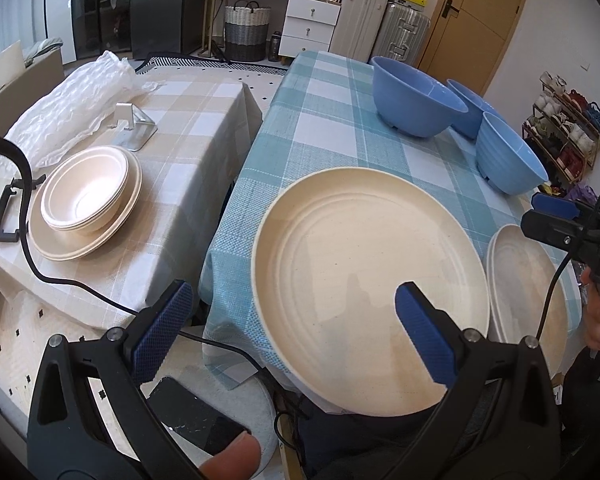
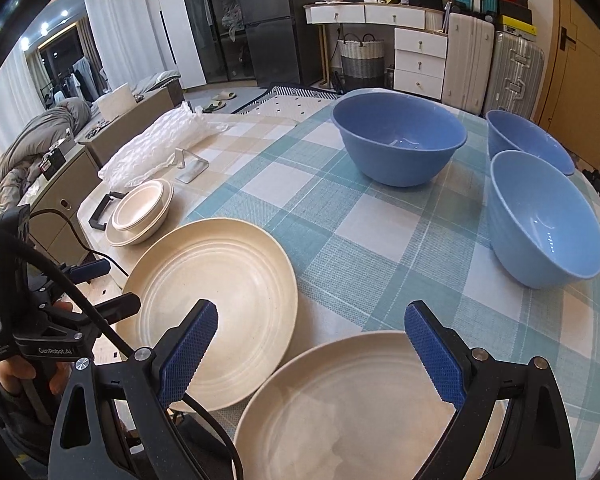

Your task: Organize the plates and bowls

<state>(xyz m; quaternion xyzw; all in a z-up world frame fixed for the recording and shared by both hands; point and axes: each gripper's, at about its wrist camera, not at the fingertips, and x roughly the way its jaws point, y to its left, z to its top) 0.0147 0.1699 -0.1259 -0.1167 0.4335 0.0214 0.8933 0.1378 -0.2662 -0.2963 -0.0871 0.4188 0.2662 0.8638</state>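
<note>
A large cream plate (image 1: 364, 248) (image 2: 220, 292) lies at the near left edge of the blue-checked table (image 1: 324, 120). My left gripper (image 1: 292, 312) is open, its jaws straddling that plate's near left rim. A second cream plate (image 2: 352, 408) (image 1: 528, 280) lies at the near edge; my right gripper (image 2: 312, 344) is open just above it. Three blue bowls (image 2: 400, 140) (image 2: 544, 220) (image 2: 528, 140) stand at the back right. A stack of cream bowls on a cream plate (image 1: 88, 204) (image 2: 140, 212) sits on the beige-checked table.
Bubble wrap (image 1: 72, 104) and a metal stand (image 1: 134, 126) lie behind the stack on the beige table (image 1: 188, 128). A gap separates the two tables. A black phone (image 1: 196, 416) lies below on a stool. Cables trail from both grippers.
</note>
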